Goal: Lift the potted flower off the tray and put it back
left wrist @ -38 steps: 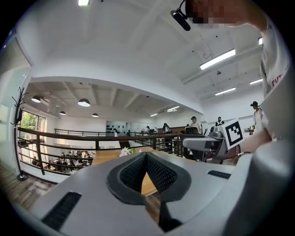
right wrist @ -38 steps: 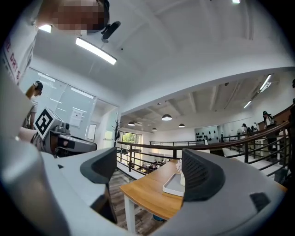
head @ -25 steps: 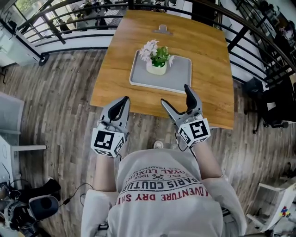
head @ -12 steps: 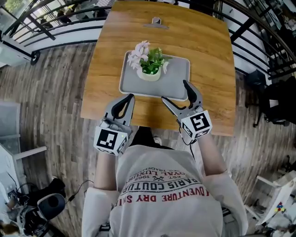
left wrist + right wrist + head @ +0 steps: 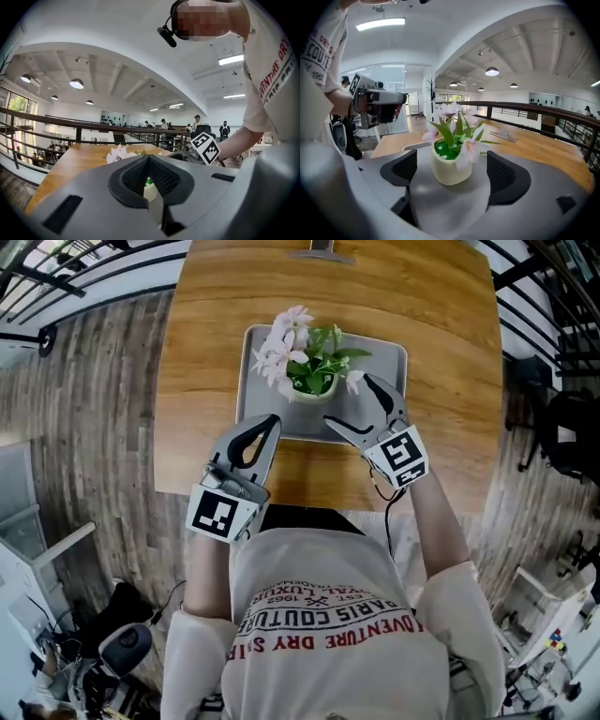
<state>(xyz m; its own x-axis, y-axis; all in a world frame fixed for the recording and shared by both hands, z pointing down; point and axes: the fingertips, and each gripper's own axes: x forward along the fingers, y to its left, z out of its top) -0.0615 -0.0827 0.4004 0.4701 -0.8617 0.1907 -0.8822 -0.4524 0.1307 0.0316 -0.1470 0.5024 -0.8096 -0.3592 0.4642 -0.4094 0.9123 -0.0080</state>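
Potted flower (image 5: pixel 315 382): a smooth, rounded cream pot with pale pink petals and green leaves stood upright near the tray's middle.
Tray (image 5: pixel 386 360): flat matte grey with rounded corners, it lay on the wood-grain table (image 5: pixel 450 343).
Right gripper (image 5: pixel 347 401): its ribbed dark pads were wide apart and had just been opening. The pot was framed between them, untouched.
Left gripper (image 5: pixel 270 420): it was at the tray's near edge, pads together and empty.

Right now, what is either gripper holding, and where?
Nothing. The right gripper, jaws just opened wider, faces the pot without touching; the left gripper is shut, empty.
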